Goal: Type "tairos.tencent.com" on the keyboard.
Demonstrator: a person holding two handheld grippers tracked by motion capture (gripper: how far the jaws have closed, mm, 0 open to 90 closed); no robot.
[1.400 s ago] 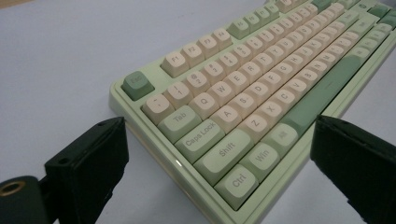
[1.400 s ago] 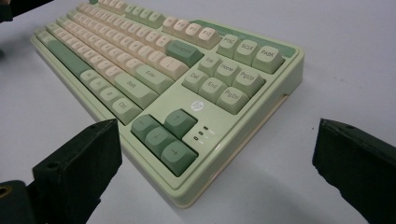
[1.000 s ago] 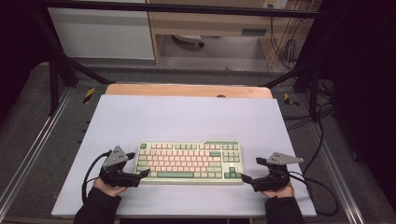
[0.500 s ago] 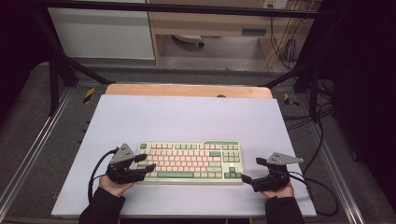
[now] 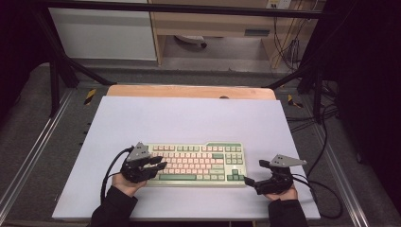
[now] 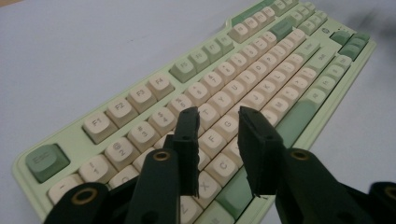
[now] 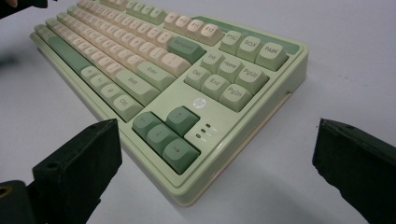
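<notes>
1. A green and cream keyboard (image 5: 195, 163) is lying flat on a pale lilac table top (image 5: 189, 118), toward the edge nearest the person, its long side running across the table.
2. The left gripper (image 5: 156, 163) is reaching in over the keyboard's left end, with the person's left hand (image 5: 126, 182) gripping its body just off the keyboard's left edge.
3. In the left gripper view, its two black jaws are hovering above the letter keys, pointing along the rows toward the keyboard's far end.
4. Those jaws have just been closing and are now standing a narrow gap apart, with nothing pinched between the pads; only keys are showing through the gap beneath them.
5. The right gripper (image 5: 255, 172) is sitting on the table just beside the keyboard's right near corner, with the right hand (image 5: 279, 191) behind it.
6. In the right gripper view, its jaws are spread wide, one on each side of that corner, and neither pad is touching the keyboard.
7. That view is showing the green arrow keys (image 7: 168, 133) closest to the camera, with a small round logo (image 7: 200, 102) above them.
8. A black cable (image 5: 109, 175) is trailing from the left gripper, looping across the table top.
9. Dark sleeves are covering both forearms at the bottom of the high view.
</notes>
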